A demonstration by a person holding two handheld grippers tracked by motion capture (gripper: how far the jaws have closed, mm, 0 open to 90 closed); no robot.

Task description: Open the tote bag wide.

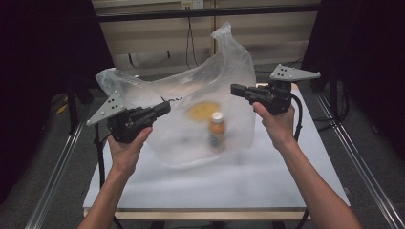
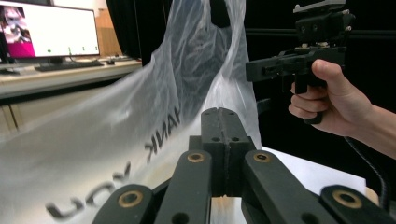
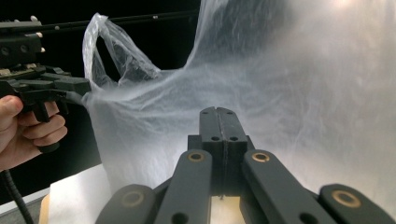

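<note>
A clear plastic bag (image 1: 191,100) with dark lettering hangs stretched between my two grippers above the white table (image 1: 286,181). My left gripper (image 1: 168,107) is shut on the bag's left edge, and the film pulls taut from its tip (image 3: 86,91). My right gripper (image 1: 232,89) is shut on the bag's right edge, below a handle loop that sticks up. In each gripper view the jaws (image 2: 224,112) (image 3: 217,110) stand closed against the film. Inside the bag an orange bottle (image 1: 217,131) with a white cap stands upright, with a blurred yellow round thing (image 1: 203,110) behind it.
Metal rails (image 1: 52,171) (image 1: 356,164) run along both sides of the table, with dark curtains beyond them. A lit monitor (image 2: 46,30) stands on a desk off to one side. Bare white tabletop lies in front of the bag.
</note>
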